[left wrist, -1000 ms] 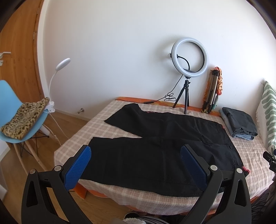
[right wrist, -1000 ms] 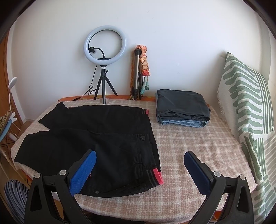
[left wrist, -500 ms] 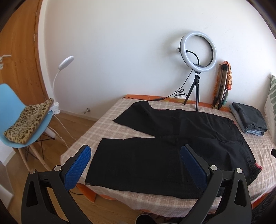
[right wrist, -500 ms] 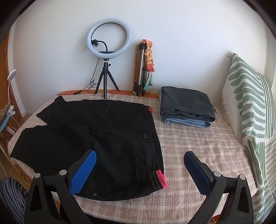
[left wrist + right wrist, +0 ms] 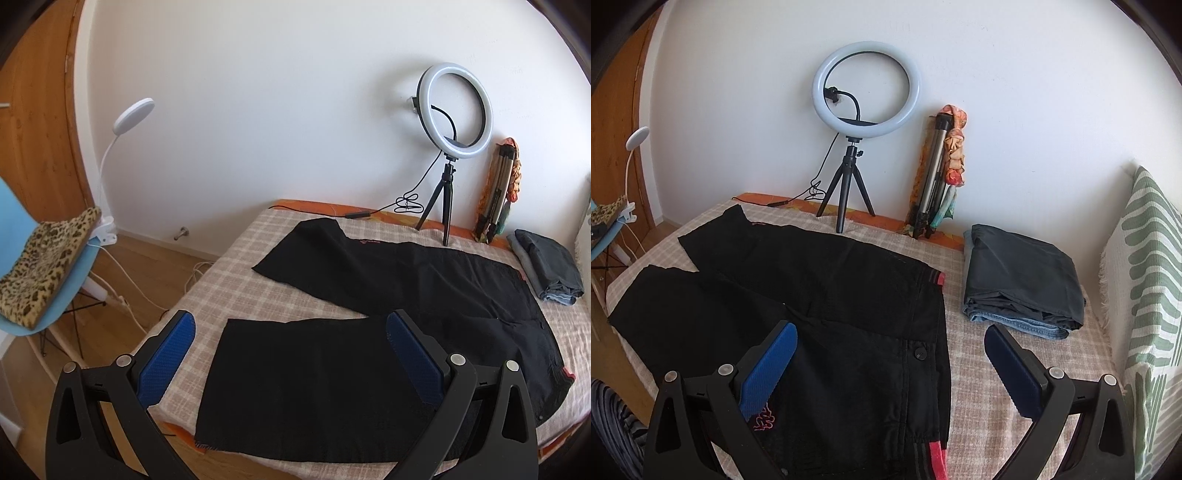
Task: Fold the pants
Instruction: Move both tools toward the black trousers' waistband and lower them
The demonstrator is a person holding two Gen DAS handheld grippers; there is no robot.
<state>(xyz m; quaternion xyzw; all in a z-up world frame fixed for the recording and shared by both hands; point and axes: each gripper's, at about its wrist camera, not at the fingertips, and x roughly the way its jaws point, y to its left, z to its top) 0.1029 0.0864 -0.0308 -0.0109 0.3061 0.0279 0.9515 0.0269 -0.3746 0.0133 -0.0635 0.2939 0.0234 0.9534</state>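
Observation:
Black pants lie spread flat on the checked bed cover, legs to the left and apart, waistband with red trim to the right. My left gripper is open and empty, above the near leg's hem end. In the right wrist view the pants fill the left half. My right gripper is open and empty, above the waistband near the black button.
A ring light on a tripod and a folded tripod stand at the wall. Folded dark clothes lie on the bed to the right. A green striped pillow is far right. A blue chair and lamp stand left.
Both grippers have moved forward and lower toward the bed; the pants look larger and nearer. The left view has swung left toward the leg ends. Both jaws stay open.

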